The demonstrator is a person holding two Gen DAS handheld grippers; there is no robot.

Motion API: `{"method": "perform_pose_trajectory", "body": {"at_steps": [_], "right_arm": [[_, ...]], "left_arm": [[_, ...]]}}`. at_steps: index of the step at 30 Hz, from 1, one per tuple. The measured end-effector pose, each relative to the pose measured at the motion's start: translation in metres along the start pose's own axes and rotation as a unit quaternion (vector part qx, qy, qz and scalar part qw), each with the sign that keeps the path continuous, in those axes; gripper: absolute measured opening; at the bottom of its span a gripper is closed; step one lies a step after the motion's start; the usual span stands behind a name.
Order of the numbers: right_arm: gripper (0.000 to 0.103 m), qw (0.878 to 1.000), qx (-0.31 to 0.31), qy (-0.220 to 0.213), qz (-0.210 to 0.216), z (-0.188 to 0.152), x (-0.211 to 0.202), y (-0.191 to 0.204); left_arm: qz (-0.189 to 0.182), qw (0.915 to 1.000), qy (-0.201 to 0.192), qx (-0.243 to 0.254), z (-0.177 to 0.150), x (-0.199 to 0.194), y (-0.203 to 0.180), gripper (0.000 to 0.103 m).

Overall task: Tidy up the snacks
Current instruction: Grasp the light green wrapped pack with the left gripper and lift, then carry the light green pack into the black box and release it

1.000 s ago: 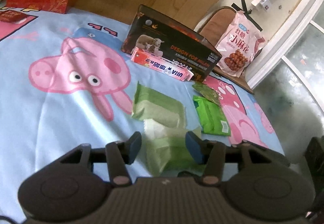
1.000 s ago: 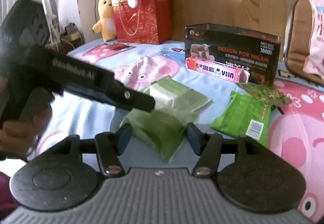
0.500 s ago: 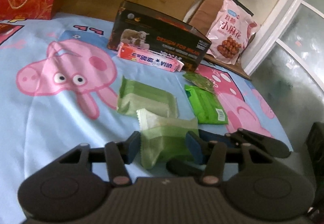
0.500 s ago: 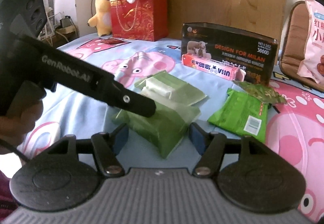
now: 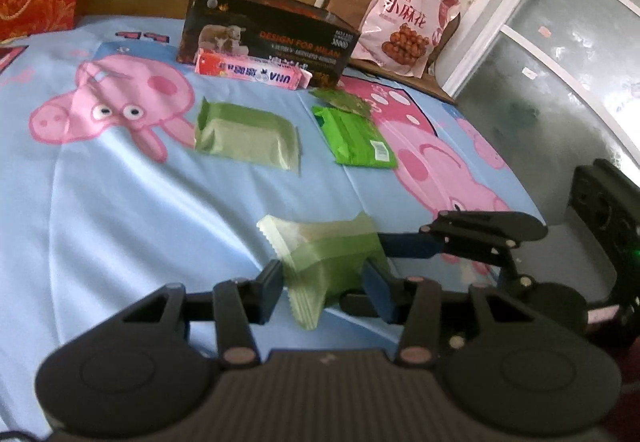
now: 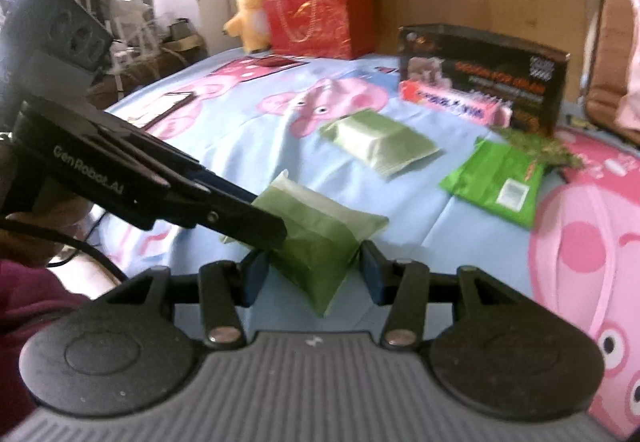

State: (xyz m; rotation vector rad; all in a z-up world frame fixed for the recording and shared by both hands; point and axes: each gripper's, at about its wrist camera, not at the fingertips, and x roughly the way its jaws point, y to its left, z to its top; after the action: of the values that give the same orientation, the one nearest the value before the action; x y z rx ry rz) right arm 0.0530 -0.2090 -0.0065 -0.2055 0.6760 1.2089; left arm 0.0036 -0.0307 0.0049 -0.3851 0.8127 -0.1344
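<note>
Left gripper (image 5: 324,282): fingers (image 5: 269,292) narrowed onto the pale green snack packet (image 5: 324,254), both pads against its sides. Packet was raised off the blue cartoon-print bed sheet (image 5: 120,202), near the bed's front edge.

Right gripper (image 6: 310,272): fingers (image 6: 372,270) pinched the same packet from the other end; in the right wrist view the left gripper's fingertip covered the packet's left part.

Behind, left to right: second pale green packet (image 5: 248,136) flat on the sheet; bright green packet (image 5: 358,138) with a dark green sachet (image 5: 340,100) overlapping its far corner; pink stick pack (image 5: 252,72) against the dark box (image 5: 268,32).

Box print blurred in the right view. Pink bag (image 5: 406,32) probably leaned on a chair; its base was hidden.
</note>
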Motion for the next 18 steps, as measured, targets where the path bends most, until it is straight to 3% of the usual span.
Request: {"method": "perform_pose_trajectory", "body": {"at_steps": [5,12,15,18], "right_arm": [[0.050,0.998,0.040,-0.038,0.001,0.029,0.005,-0.013],[0.048,0.989,0.007,-0.125,-0.082,0.107,0.027,-0.044],[0.048,0.983,-0.001,-0.147,-0.111,0.137,0.039,-0.068],[0.048,0.979,-0.014,-0.143,-0.144,0.157,0.059,-0.096]], "left_arm": [[0.031,0.9970,-0.062,0.035,0.042,-0.011,-0.009,0.042],[0.050,0.9836,-0.157,0.072,0.144,0.005,-0.008,0.040],[0.052,0.9810,-0.174,0.068,0.188,0.026,0.000,0.040],[0.034,0.9852,-0.162,0.043,0.222,0.055,0.014,0.041]]}}
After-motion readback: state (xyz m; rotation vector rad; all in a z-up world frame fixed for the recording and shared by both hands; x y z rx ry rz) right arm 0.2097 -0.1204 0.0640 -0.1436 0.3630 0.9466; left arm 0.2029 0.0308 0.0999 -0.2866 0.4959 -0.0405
